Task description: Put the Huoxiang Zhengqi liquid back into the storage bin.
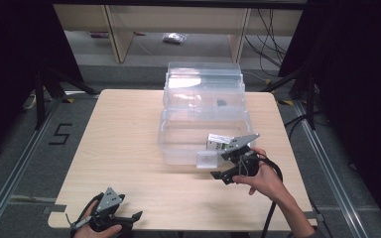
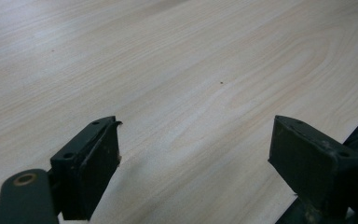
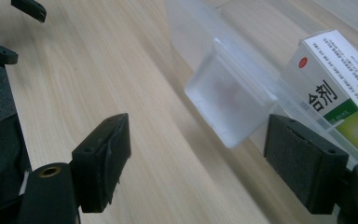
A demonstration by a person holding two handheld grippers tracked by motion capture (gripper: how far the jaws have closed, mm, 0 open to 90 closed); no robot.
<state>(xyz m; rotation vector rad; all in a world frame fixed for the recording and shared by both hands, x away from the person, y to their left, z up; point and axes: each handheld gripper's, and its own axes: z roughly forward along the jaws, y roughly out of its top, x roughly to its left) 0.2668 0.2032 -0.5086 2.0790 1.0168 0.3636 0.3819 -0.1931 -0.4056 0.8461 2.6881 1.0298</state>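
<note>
A clear plastic storage box (image 1: 178, 148) stands open on the wooden table (image 1: 124, 144), its lid (image 1: 203, 82) tipped back. A white and green medicine box (image 1: 217, 141) lies inside it, near the front wall. My right gripper (image 1: 224, 166) hovers open at the box's front latch flap (image 1: 207, 159). In the right gripper view the latch flap (image 3: 228, 100) hangs just ahead of my right gripper (image 3: 198, 154), nearer the right jaw, and the medicine box (image 3: 340, 79) shows through the wall. My left gripper (image 1: 129, 212) rests open near the table's front left edge, over bare wood (image 2: 196, 154).
A small dark object (image 1: 222, 103) lies on the tipped-back lid. Wooden shelving legs (image 1: 119, 34) and cables (image 1: 270, 34) stand on the floor behind the table. Black curtains flank both sides. The left gripper (image 3: 14, 30) shows far off in the right gripper view.
</note>
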